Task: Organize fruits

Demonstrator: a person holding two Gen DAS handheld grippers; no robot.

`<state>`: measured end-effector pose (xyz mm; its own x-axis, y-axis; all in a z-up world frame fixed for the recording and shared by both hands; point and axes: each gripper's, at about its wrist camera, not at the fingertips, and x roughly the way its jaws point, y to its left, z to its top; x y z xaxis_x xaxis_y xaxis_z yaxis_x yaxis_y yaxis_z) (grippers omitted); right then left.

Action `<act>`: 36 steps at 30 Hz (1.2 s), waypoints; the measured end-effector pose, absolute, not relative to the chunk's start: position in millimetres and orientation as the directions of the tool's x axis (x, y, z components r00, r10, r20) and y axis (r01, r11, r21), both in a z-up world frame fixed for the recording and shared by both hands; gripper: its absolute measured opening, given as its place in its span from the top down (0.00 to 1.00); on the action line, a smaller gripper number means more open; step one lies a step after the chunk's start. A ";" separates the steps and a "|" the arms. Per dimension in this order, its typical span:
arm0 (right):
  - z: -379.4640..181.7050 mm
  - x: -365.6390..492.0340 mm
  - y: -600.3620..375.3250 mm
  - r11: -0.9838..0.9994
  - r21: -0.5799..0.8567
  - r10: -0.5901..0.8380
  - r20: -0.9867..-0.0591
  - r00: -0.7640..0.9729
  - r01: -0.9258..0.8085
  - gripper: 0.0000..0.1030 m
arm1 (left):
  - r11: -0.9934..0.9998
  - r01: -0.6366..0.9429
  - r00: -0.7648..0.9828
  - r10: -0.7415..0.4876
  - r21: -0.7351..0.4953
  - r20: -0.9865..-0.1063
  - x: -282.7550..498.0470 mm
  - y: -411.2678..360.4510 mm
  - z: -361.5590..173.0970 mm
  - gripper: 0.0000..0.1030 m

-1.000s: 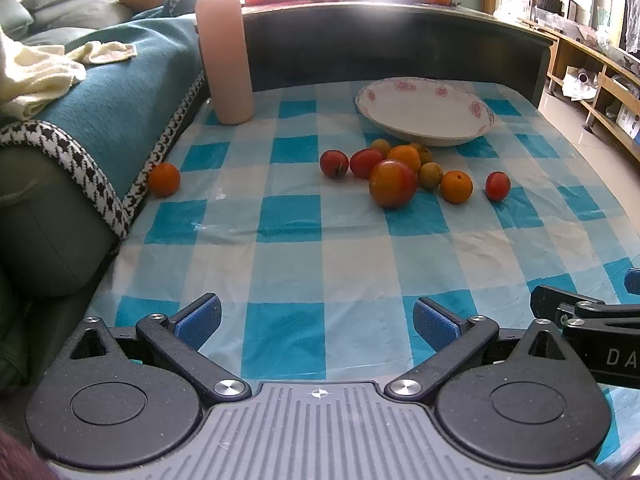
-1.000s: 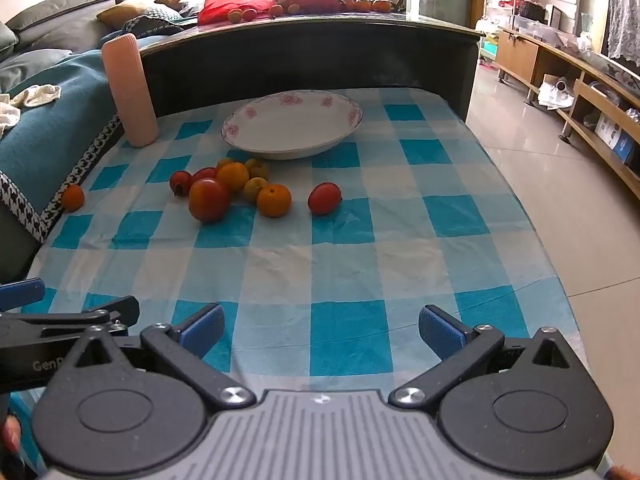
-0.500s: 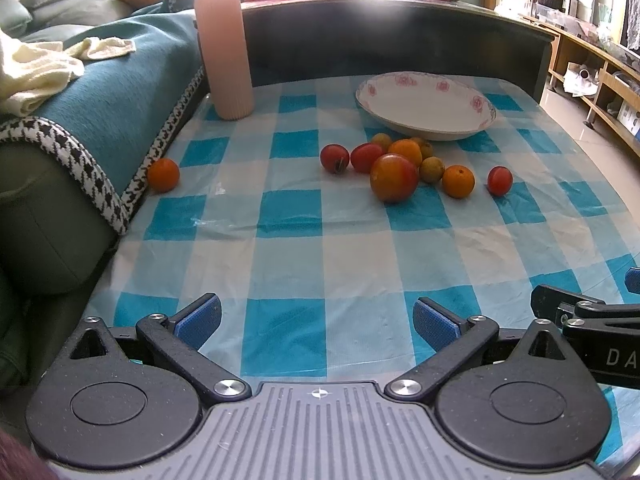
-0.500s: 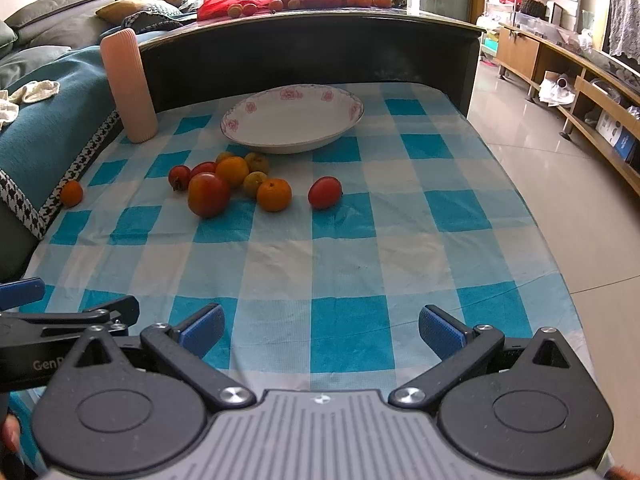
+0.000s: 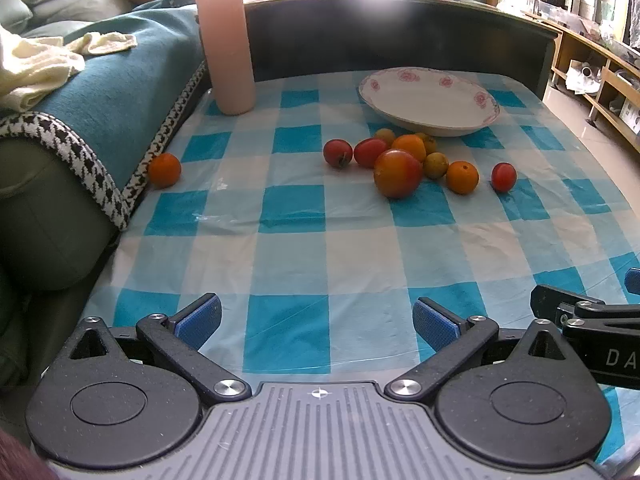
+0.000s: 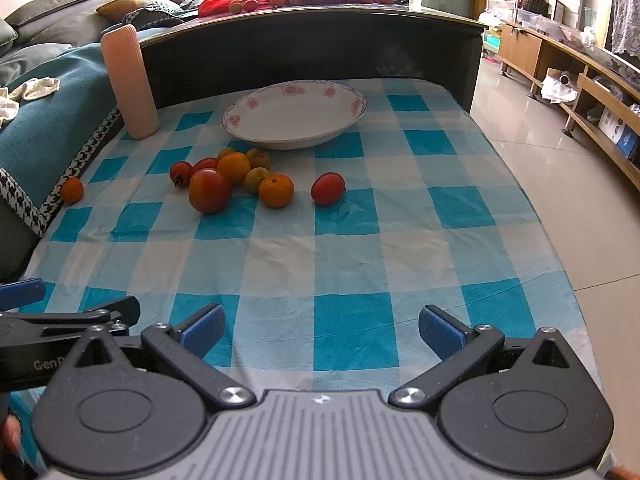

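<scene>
Down at the near edge of the checked tablecloth (image 5: 292,216), the left gripper (image 5: 316,320) hangs with its blue pads spread wide and nothing between them. Beside it, the right gripper (image 6: 322,326) is likewise gaping and empty, low over the cloth; each shows at the edge of the other's view.

Well beyond both, toward the far half of the table, the fruits lie in a loose cluster: a large red-orange fruit (image 5: 398,173) in front, a dark red one (image 5: 338,153) to its left, a small orange one (image 5: 462,177) to its right, with several small orange and yellowish ones packed behind. A red fruit (image 5: 503,176) sits slightly apart on the right, and a lone orange fruit (image 5: 164,170) rests far left against the sofa cover (image 5: 100,100).

Just behind the cluster stands a white floral dish (image 5: 430,102), holding no fruit. A pink ribbed cylinder (image 5: 226,46) stands upright at the far left corner.
</scene>
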<state>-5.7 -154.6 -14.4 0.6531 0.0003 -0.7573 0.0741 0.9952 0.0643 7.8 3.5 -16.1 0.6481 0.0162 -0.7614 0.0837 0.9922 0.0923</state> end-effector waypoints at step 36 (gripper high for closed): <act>-19.6 -0.4 -149.8 0.996 0.060 0.002 -0.773 0.635 0.070 0.00 | 0.992 0.077 0.623 0.033 0.104 -0.782 12.2 7.5 -20.1 0.00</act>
<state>-0.3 -149.8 -19.6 0.6346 0.0020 -0.7728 0.0699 0.9957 0.0599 12.2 7.5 -20.1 0.6227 0.0335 -0.7818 0.0775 0.9915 0.1042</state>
